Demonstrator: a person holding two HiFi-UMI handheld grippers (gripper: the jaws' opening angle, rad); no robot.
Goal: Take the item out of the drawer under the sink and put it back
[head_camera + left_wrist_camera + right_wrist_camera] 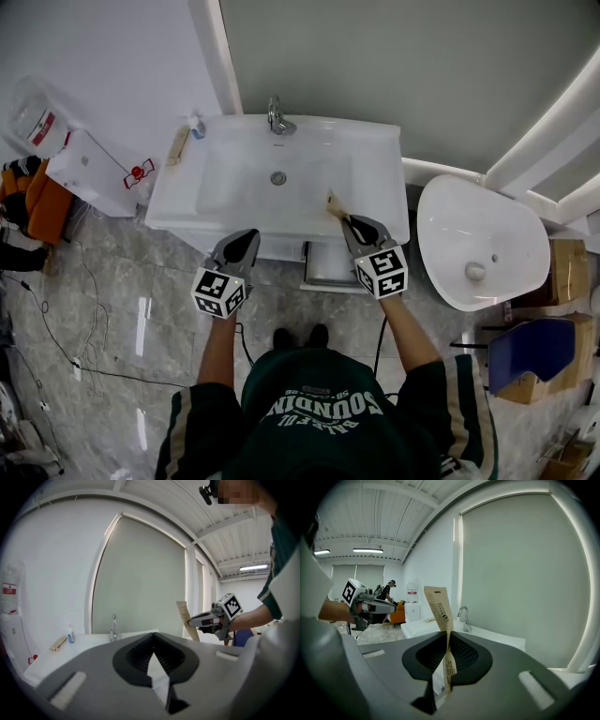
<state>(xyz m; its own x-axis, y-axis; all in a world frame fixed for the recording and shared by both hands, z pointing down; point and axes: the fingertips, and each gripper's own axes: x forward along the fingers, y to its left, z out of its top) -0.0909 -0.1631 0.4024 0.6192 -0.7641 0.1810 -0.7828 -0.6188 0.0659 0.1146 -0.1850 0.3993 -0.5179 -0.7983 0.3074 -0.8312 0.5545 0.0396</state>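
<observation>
The item, a long flat beige paper packet (437,605), is clamped between the right gripper's (446,638) jaws, which are closed narrowly on its lower part, so most of its length sticks up past the tips, with dark print running along it. In the head view the packet (333,203) hangs in the air over the front right part of the white sink (234,202), out of the drawer (330,267), which stands pulled out under the sink's front edge, just below the right gripper (345,221). The left gripper (251,236) is held level beside it at the sink's front edge, left of the drawer; its own view shows the jaws (153,637) brought together at the tips with nothing between them. A chrome faucet (278,119) stands at the middle of the sink's back rim. On the rim's back left corner lie a second beige packet (178,145) and, just beside it, a small bottle (196,127) with a blue part. A white oval basin (483,244) sits on the floor to the right of the sink. The person's dark green shirt (323,412) fills the bottom of the head view.
</observation>
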